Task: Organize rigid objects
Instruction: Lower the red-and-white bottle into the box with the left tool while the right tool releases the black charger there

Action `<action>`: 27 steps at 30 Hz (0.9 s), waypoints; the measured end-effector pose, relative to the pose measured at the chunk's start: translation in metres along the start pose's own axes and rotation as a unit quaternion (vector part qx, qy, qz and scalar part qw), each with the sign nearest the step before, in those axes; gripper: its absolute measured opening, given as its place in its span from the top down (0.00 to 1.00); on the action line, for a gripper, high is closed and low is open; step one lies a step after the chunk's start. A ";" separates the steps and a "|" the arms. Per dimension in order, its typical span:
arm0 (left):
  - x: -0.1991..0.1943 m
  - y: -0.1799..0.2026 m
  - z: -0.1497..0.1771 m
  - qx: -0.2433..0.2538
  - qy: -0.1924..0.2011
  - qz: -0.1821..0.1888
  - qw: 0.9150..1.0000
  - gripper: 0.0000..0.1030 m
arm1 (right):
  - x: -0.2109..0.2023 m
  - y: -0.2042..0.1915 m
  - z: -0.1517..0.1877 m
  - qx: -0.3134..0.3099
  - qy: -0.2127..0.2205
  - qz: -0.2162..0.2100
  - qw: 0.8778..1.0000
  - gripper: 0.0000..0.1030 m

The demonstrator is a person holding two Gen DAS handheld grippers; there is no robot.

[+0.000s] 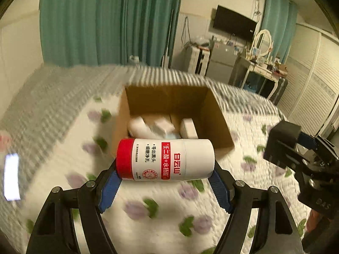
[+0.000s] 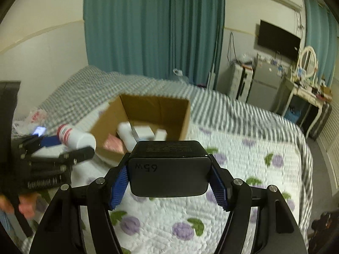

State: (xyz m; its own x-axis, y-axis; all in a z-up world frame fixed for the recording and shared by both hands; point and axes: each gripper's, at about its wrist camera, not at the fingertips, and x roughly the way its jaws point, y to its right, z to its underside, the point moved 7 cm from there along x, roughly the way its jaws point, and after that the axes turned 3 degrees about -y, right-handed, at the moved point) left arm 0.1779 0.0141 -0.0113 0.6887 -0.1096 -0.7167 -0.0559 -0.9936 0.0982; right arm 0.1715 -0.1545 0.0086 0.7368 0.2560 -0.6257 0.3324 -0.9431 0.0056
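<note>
Now left fingers pinch red-capped 白云山 bottle; right fingers pinch black charger marked "65W".

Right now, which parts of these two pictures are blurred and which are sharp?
Left wrist view: the bottle and left gripper are sharp; the quilt and box are smeared. Right wrist view: the charger and right gripper are crisp, the box and bed blurred. Both views bend at the edges.
</note>
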 end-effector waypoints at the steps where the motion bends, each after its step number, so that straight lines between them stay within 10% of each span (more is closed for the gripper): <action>1: -0.003 -0.005 -0.011 0.007 0.007 -0.006 1.000 0.25 | -0.002 -0.004 -0.009 -0.002 0.006 -0.003 1.000 0.34; 12: 0.055 -0.031 -0.067 0.028 0.009 -0.014 0.999 0.25 | 0.074 -0.020 -0.086 -0.007 0.013 -0.026 1.000 0.34; 27: 0.179 -0.014 -0.069 0.059 -0.051 0.003 0.997 0.23 | 0.195 0.004 -0.098 0.006 -0.014 -0.027 1.000 0.34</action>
State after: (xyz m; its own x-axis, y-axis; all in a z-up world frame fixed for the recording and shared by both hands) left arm 0.3516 0.0106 -0.0937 0.6106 -0.1123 -0.7839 -0.1489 -0.9885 0.0256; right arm 0.3742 -0.0877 -0.0368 0.7012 0.2997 -0.6469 0.3638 -0.9308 -0.0369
